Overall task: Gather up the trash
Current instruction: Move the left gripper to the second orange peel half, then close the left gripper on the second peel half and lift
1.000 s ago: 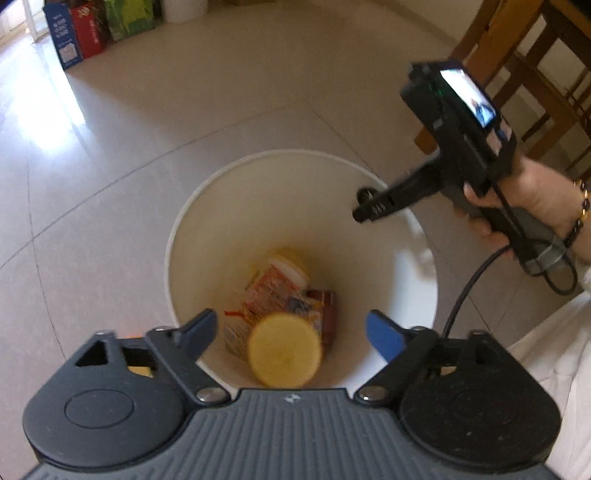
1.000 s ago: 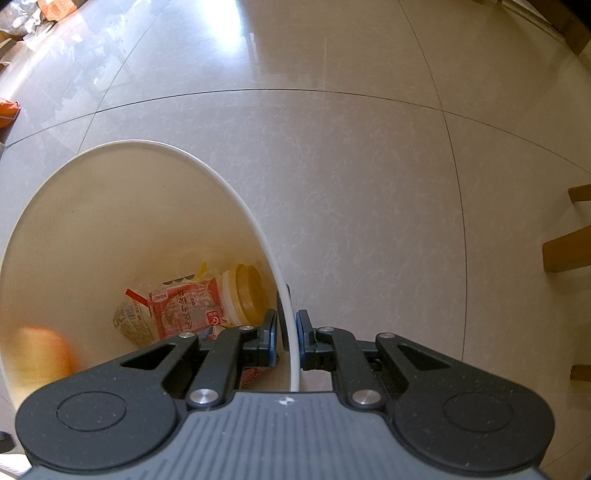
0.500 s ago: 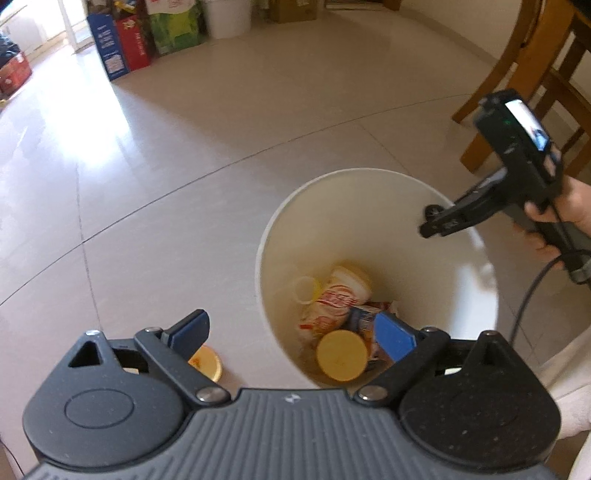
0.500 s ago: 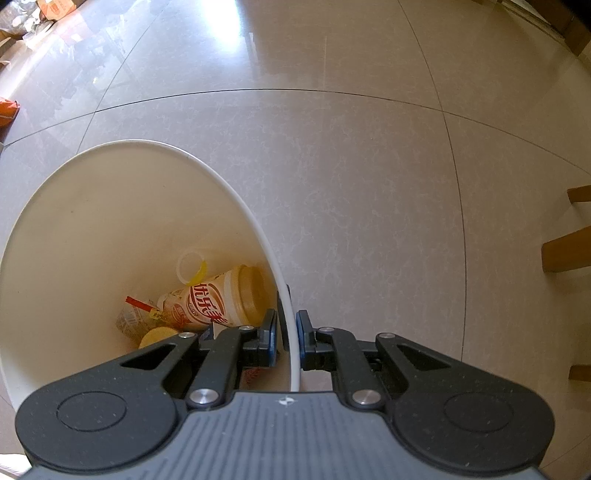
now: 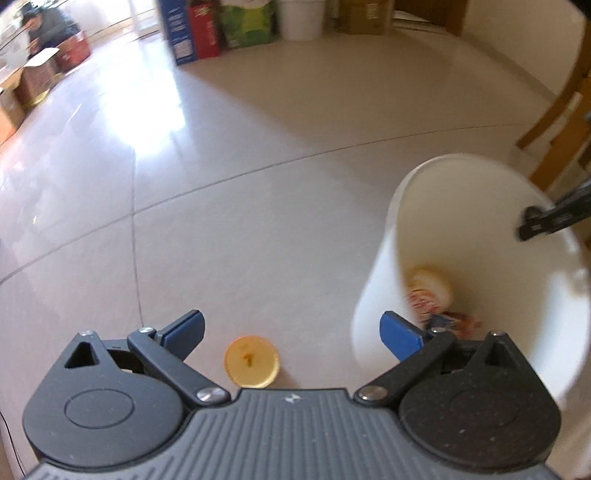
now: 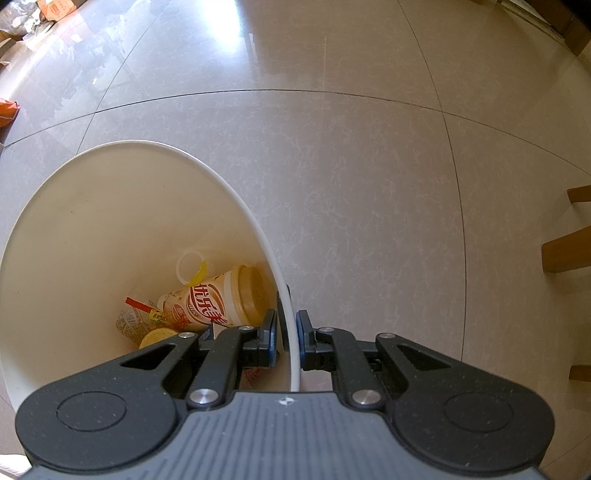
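My left gripper [image 5: 291,334] hangs over the floor tiles, its jaws opening wide with nothing pressed between the blue pads. A round orange lid [image 5: 252,361] lies flat on the floor just below and between them. The white trash bin [image 5: 402,229] stands to its right. My right gripper [image 6: 286,339] is shut on the rim of the bin [image 6: 236,199], one pad inside and one outside; its fingers [image 5: 543,219] show at the far rim in the left wrist view. Inside lie a milk tea cup [image 6: 225,295], a clear lid ring [image 6: 190,266], wrappers and a yellow round piece [image 6: 157,338].
Cartons [image 5: 192,33] and a white bucket [image 5: 299,18] line the far wall. A person [image 5: 44,26] sits at the far left among boxes. Wooden chair legs [image 5: 554,122] stand right of the bin. An orange packet [image 6: 7,110] lies on the floor.
A yellow round piece fell from my left gripper into the bin. The left gripper then swung left off the bin and lower, bringing the orange lid into view. The right gripper kept still.
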The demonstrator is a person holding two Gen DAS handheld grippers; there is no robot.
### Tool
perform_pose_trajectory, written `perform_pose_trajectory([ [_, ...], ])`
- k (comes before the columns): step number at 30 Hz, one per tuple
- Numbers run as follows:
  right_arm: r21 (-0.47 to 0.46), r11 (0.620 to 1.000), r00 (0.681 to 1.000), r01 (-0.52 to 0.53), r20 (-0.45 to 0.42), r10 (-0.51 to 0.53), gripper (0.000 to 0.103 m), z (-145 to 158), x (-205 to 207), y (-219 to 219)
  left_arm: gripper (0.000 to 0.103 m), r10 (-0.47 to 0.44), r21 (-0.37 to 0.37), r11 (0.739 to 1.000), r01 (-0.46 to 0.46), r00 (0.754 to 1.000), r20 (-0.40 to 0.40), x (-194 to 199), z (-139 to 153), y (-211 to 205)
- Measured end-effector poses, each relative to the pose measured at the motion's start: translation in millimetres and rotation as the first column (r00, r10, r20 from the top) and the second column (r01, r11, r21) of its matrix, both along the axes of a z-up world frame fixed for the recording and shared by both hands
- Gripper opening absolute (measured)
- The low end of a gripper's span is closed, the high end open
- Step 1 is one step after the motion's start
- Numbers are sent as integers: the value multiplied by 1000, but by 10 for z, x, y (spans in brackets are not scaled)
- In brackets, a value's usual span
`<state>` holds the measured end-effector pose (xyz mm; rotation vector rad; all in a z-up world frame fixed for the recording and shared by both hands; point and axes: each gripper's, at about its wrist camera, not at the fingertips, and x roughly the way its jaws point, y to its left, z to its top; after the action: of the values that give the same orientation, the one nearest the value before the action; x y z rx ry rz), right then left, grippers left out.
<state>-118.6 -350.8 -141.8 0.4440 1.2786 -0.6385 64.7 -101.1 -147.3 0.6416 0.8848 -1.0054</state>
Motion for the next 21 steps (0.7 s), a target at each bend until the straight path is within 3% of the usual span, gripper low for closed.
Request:
perform_pose_trajectory([
  [10, -8, 1000, 1000, -2, -4, 2, 13, -5, 10, 24, 101, 167, 77, 984, -163, 984, -52, 312, -1277, 119],
  [16, -17, 1000, 1000, -5, -9, 5, 13, -20, 24, 42, 101, 201, 88, 976, -201, 980, 11, 289, -1814, 101],
  [21, -16, 1000, 1000, -1, -8, 1, 13, -25, 27, 39, 101, 182, 103, 976, -189, 980, 80, 218, -2056, 8],
])
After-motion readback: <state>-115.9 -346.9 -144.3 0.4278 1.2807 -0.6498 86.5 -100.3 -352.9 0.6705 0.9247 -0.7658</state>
